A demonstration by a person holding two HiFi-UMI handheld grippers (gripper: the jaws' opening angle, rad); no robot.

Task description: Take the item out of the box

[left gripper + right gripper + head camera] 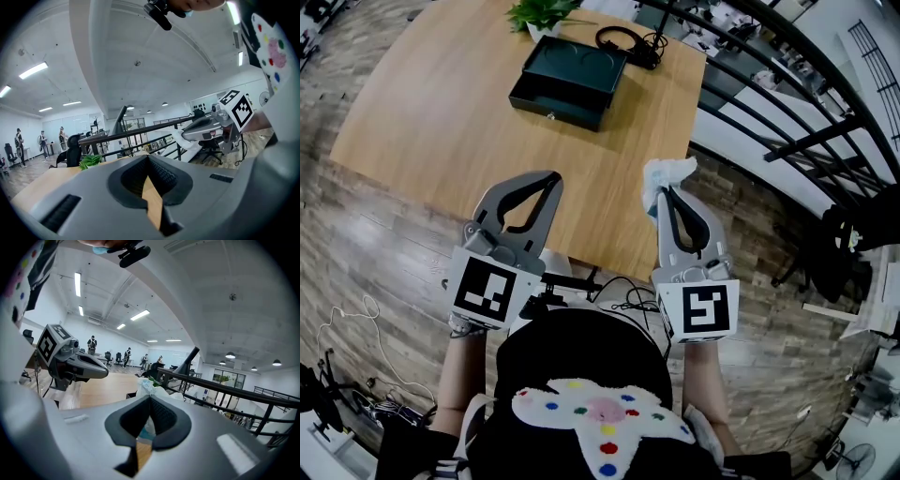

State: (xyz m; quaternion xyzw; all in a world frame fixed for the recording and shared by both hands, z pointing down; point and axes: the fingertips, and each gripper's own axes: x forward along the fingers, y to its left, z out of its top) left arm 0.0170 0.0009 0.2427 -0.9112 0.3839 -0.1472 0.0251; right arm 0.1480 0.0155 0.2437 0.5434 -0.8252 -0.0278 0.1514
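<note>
A dark green box (569,80) with a front drawer stands at the far end of the wooden table (431,122). My right gripper (666,190) is raised near the table's near edge, shut on a crumpled white item (667,174). That item pokes out past the closed tips in the right gripper view (149,385). My left gripper (551,176) is level with it to the left, shut with nothing between its jaws (148,157). From the left gripper view, the right gripper (206,125) and the white item (181,139) show off to the side.
A potted green plant (542,13) and black headphones with a cable (626,41) lie behind the box. A black railing (787,103) runs along the table's right side. Several people and office chairs are far off in the room (42,143).
</note>
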